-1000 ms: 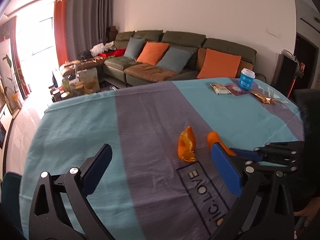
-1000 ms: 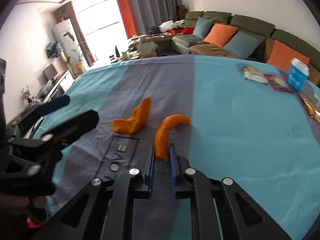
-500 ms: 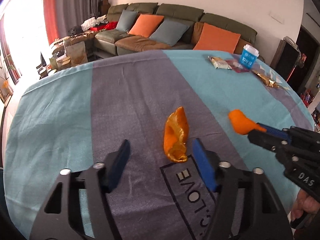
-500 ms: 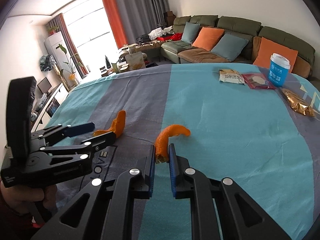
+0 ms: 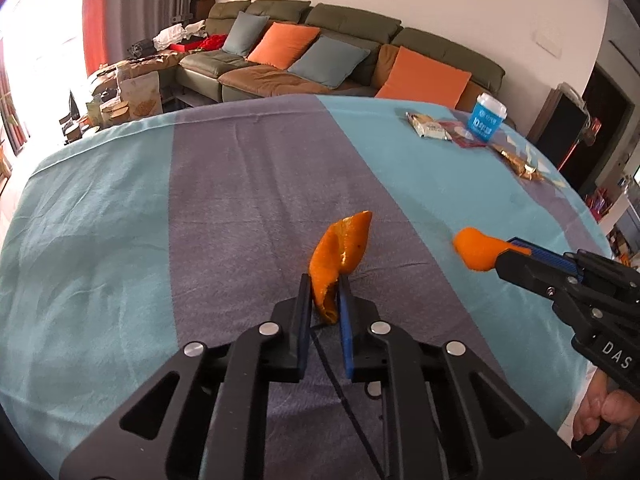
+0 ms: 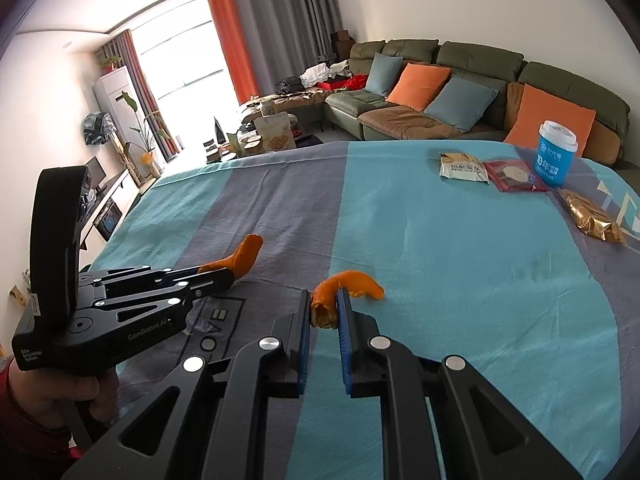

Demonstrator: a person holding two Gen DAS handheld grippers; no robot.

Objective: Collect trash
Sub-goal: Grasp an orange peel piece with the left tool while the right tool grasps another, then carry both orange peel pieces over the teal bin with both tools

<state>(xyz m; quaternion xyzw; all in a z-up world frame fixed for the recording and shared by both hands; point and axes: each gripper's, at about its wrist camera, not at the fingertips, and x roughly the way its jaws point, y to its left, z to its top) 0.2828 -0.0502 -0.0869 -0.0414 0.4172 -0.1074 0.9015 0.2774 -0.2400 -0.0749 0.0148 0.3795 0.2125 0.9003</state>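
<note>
Orange peel comes in two pieces, one in each gripper. The left gripper (image 5: 325, 294) has its jaws clamped on the broad peel (image 5: 340, 256), which stands up from the grey stripe of the tablecloth (image 5: 120, 240); whether its lower edge touches the cloth is unclear. The right gripper (image 6: 323, 306) has its jaws pinched on the curled peel (image 6: 347, 286), which arches over the edge of the teal stripe.

Only the right wrist view shows the left gripper's side and the hand (image 6: 52, 396) holding it. Only the left wrist view shows the right gripper from the side, its peel held clear of the table.

At the far right of the table lie four more things: one blue cup (image 6: 557, 153), one white packet (image 6: 462, 166), one red packet (image 6: 514, 176) and one gold wrapper (image 6: 592, 216).
</note>
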